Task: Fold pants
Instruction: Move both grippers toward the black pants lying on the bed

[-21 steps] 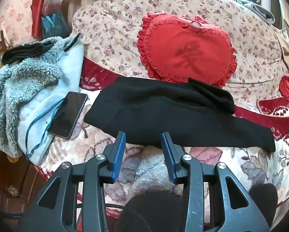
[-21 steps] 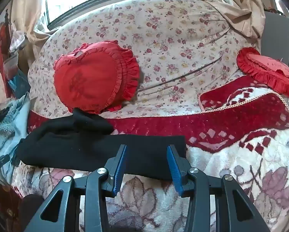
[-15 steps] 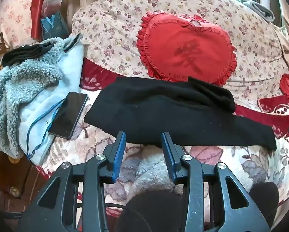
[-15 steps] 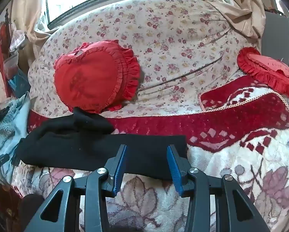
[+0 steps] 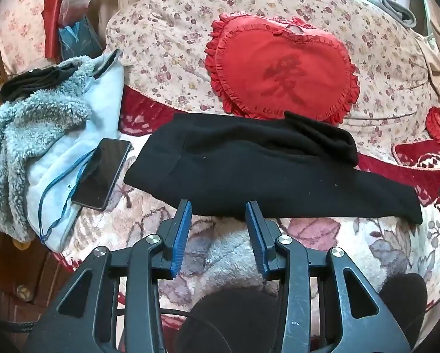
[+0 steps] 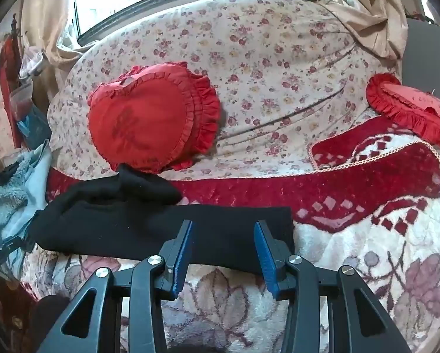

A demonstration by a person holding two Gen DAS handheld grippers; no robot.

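phone beside pants, left view only

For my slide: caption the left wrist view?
Open left hand-held gripper faces black pants on the blanket.

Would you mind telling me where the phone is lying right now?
In the left wrist view, the phone lies left of the black pants, resting partly on the light blue fleece garment.

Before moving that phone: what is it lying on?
The phone rests partly on the pale blue fleece and its blue cord, partly on the floral blanket. Anything directly beneath is hidden.
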